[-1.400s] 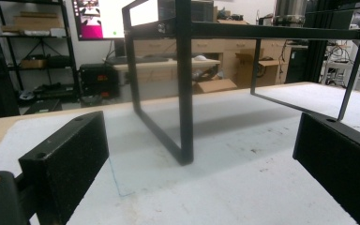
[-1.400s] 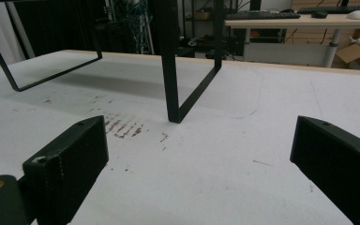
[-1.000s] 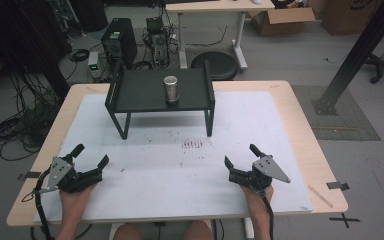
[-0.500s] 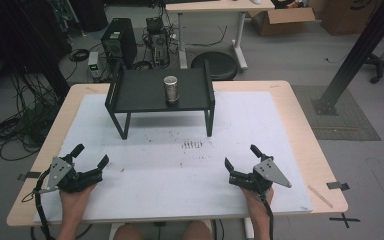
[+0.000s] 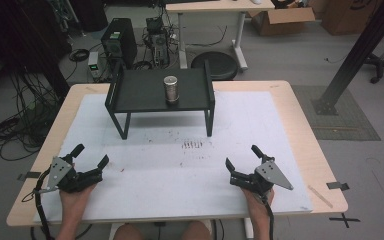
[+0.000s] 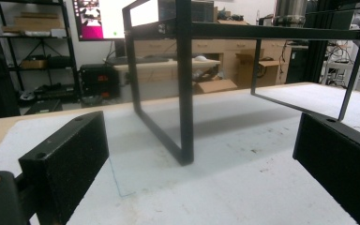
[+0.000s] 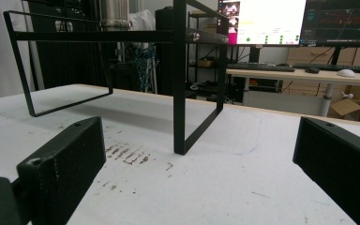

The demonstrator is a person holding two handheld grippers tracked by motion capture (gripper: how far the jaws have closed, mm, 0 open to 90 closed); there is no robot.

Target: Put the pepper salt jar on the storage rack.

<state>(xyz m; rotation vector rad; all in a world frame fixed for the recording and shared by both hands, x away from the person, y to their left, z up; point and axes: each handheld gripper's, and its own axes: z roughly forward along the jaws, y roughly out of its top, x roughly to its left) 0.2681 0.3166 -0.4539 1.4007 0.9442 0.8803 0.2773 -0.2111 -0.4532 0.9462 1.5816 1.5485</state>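
A black metal stand (image 5: 145, 97) sits at the back middle of the white mat (image 5: 180, 175). On its top stands an upright silver can (image 5: 170, 89). My left gripper (image 5: 91, 156) rests open near the mat's front left, nothing between its jaws. Open as well, my right gripper (image 5: 242, 157) lies near the front right, also with nothing held. In the left gripper view, the stand's leg (image 6: 185, 93) rises ahead and the can (image 6: 289, 11) shows at the top right. From the right gripper, I see the stand (image 7: 178, 84) with the can (image 7: 114, 14) on top.
Dark smudges (image 5: 192, 145) mark the mat just in front of the stand. The wooden table edge (image 5: 320, 150) frames the mat. Beyond the table are a computer tower (image 5: 115, 42), cables, a desk (image 5: 220, 6) and cardboard boxes (image 5: 282, 17).
Both grippers have held nearly still; the right one has shifted very slightly. The can and stand have not moved.
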